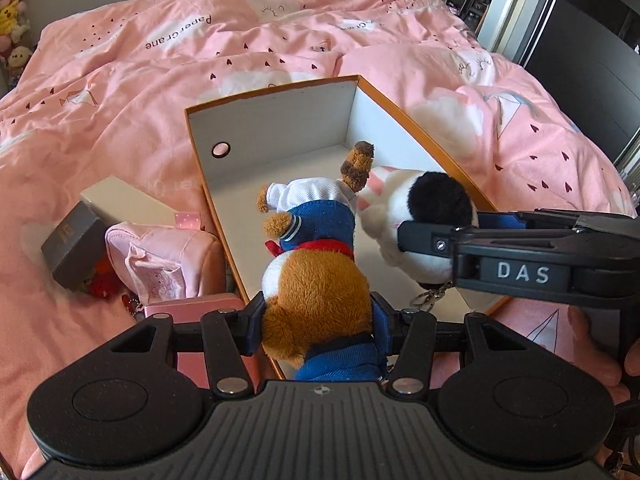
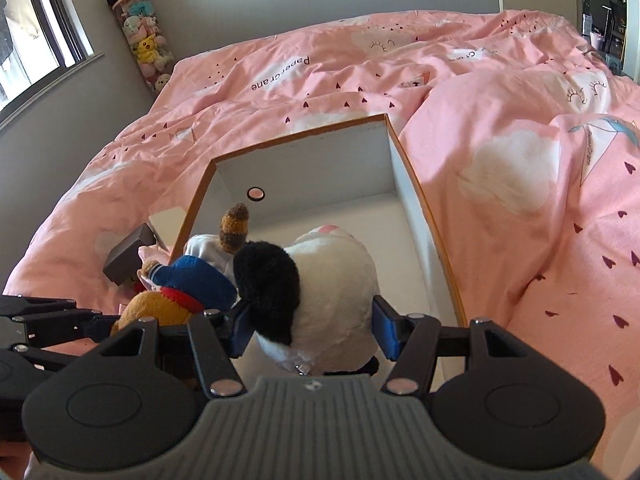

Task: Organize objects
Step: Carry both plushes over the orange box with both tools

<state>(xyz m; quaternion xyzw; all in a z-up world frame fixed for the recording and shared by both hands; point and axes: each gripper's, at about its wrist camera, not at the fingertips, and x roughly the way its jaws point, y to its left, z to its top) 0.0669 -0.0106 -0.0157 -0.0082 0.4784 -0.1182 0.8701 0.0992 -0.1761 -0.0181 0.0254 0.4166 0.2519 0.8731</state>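
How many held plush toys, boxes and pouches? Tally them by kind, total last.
Plush toys: 2, brown dog plush, panda plush
Boxes: 3, orange box, grey box, cream box
Pouches: 1, pink pouch
Total: 6
Flat pink item unclear, not counted.

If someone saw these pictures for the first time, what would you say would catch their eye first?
Two plush toys held over an open white box with orange edges on a pink bedspread. The left claw grips a brown plush dog in blue clothes, and the right claw grips a white plush with a black ear beside it. To the left of the box lie a pink pouch and a grey box.
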